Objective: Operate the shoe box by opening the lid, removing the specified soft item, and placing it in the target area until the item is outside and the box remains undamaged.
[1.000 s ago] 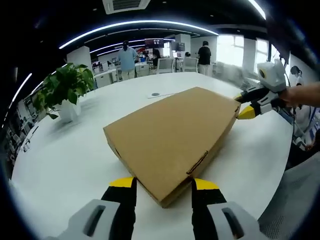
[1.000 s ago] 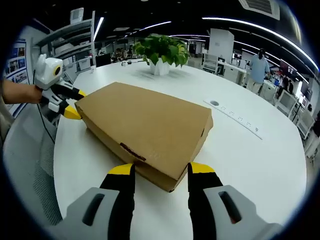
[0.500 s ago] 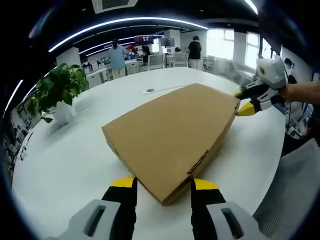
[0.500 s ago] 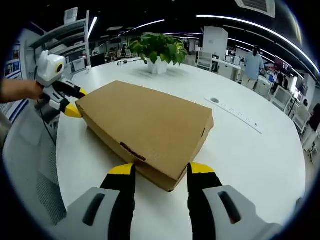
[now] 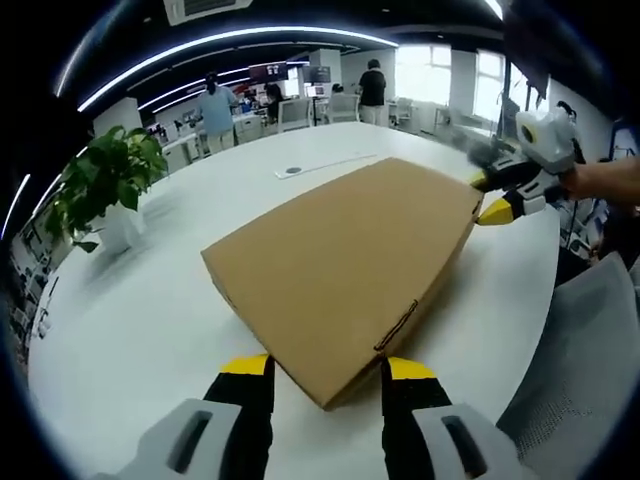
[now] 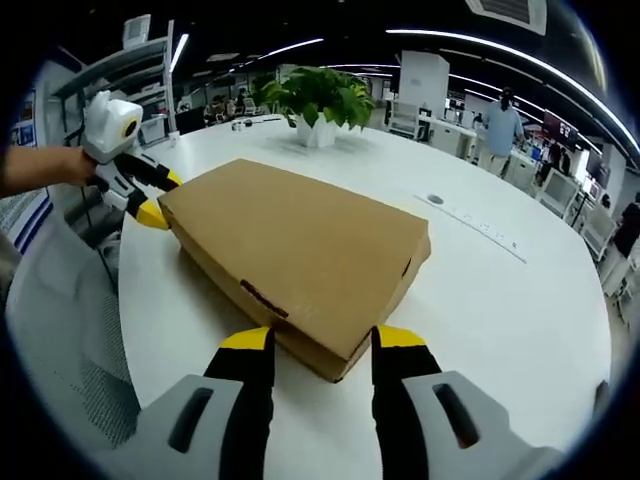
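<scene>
A flat brown cardboard shoe box [image 5: 345, 265] lies on the round white table [image 5: 130, 310] with its lid down. My left gripper [image 5: 327, 368] is open, and its yellow-tipped jaws straddle the box's near corner. In the left gripper view my right gripper [image 5: 487, 197], held by a hand, sits at the far right corner. In the right gripper view the same box [image 6: 300, 250] fills the middle. My right gripper [image 6: 323, 340] is open around its near corner. My left gripper [image 6: 160, 197] is at the far left corner. The box's contents are hidden.
A potted plant [image 5: 100, 190] [image 6: 320, 100] stands on the table beyond the box. A flat power strip [image 6: 470, 225] with a round socket lies on the table. Grey chair backs [image 5: 590, 350] [image 6: 60, 320] stand at the table's edge. People stand far behind.
Both views have shifted a little with the hands. The box stays closed and in place, and each gripper keeps its spot at its corner.
</scene>
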A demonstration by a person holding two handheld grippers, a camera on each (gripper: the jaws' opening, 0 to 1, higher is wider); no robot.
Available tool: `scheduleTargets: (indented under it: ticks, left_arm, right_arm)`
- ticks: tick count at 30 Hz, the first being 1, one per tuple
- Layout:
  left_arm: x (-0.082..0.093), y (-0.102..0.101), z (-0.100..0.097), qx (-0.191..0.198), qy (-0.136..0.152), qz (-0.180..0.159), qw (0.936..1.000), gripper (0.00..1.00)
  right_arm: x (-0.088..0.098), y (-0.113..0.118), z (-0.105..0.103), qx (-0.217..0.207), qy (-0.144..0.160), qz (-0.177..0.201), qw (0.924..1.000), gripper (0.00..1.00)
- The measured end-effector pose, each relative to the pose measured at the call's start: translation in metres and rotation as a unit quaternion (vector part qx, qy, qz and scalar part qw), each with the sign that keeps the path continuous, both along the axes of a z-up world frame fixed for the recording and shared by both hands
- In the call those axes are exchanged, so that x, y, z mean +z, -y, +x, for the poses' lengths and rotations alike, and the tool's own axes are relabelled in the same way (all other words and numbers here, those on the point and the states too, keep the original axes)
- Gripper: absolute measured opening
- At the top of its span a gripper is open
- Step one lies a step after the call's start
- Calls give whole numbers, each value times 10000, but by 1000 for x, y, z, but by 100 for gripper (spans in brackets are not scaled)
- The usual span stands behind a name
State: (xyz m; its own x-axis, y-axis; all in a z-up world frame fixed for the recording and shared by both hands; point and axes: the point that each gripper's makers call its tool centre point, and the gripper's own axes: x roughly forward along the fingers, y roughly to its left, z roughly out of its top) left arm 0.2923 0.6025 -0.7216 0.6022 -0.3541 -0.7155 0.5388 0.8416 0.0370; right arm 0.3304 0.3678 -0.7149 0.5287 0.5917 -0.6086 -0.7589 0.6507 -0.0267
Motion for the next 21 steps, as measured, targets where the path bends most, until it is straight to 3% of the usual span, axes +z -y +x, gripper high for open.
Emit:
scheduleTargets:
  ticks: [21]
  left_arm:
    - [5,-35,-14,-394,-312,326,9982,42]
  right_arm:
    - [1,-37,-29,64,44,132,9999,30]
